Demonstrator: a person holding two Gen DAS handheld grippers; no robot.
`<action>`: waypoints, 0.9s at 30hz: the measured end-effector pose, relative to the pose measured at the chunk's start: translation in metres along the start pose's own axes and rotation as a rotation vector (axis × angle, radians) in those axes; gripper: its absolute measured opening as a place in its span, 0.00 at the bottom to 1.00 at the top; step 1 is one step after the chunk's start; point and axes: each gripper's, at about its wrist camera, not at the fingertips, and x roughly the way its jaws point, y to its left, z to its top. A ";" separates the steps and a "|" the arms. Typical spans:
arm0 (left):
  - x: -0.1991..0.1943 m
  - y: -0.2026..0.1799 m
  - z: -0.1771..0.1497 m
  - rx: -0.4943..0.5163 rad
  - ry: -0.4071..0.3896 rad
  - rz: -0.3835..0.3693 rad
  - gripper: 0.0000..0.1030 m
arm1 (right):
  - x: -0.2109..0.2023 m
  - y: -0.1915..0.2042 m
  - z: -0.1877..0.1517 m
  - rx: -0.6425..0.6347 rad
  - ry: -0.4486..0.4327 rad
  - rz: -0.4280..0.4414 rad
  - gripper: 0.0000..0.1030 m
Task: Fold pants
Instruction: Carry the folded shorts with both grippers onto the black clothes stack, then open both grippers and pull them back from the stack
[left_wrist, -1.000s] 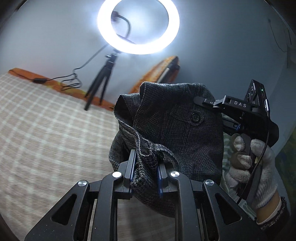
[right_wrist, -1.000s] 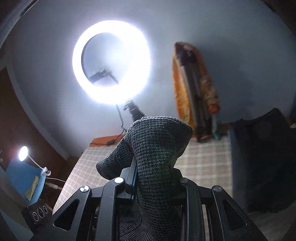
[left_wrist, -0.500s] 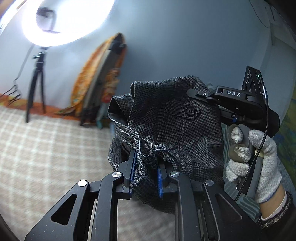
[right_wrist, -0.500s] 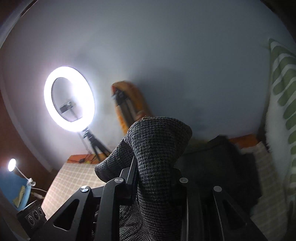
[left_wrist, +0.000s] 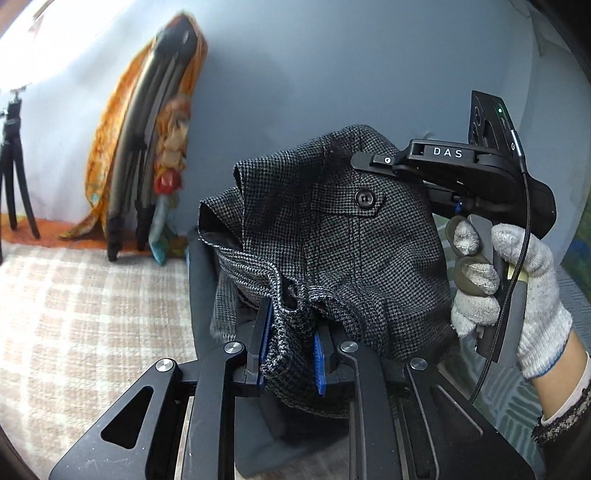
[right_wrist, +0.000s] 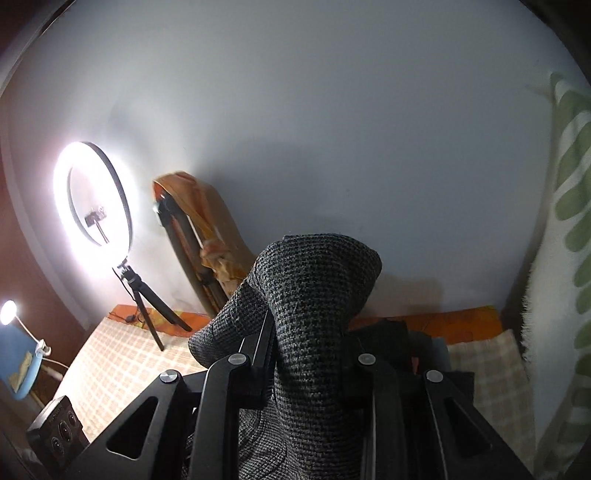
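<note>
So both tongs have the pants (left_wrist: 343, 240) up in the air, bunched between them. The left tongs (left_wrist: 291, 343) are pinching a scrunched edge of the grey houndstooth fabric, blue pads pressed into it on both sides, and the cloth balloons up above them with a black button (left_wrist: 365, 198) on a pocket flap facing the left camera. To the right of the pants in that view the right tongs (left_wrist: 373, 159) reach into the upper edge of the cloth, held by a hand in a white knit glove (left_wrist: 517, 291); their tips are buried in the fabric there. From the right wrist view it's clearer: the right tongs (right_wrist: 306, 354) are clamped on a thick fold of the pants (right_wrist: 317, 295) that humps up over the fingers and hangs down between them. Below the pants is a bed with a beige checked cover (left_wrist: 85, 306), and some dark clothing (right_wrist: 391, 339) lies on it right behind the pants. Further back from the pants, against the grey-blue wall, a folded tripod draped in orange cloth (left_wrist: 147, 147) leans, and left of that stands a lit ring light (right_wrist: 92, 192) on a small tripod. A little lamp (right_wrist: 8, 312) glows at the far left edge.
</note>
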 end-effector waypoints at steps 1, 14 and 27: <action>0.006 0.003 -0.004 -0.004 0.012 0.004 0.16 | 0.006 -0.005 -0.004 0.005 0.006 -0.001 0.23; 0.010 0.004 -0.031 0.006 0.066 -0.040 0.16 | 0.077 -0.087 -0.048 0.138 0.125 -0.113 0.40; -0.011 0.019 -0.035 -0.012 0.115 -0.006 0.24 | 0.062 -0.114 -0.051 0.277 0.087 -0.169 0.75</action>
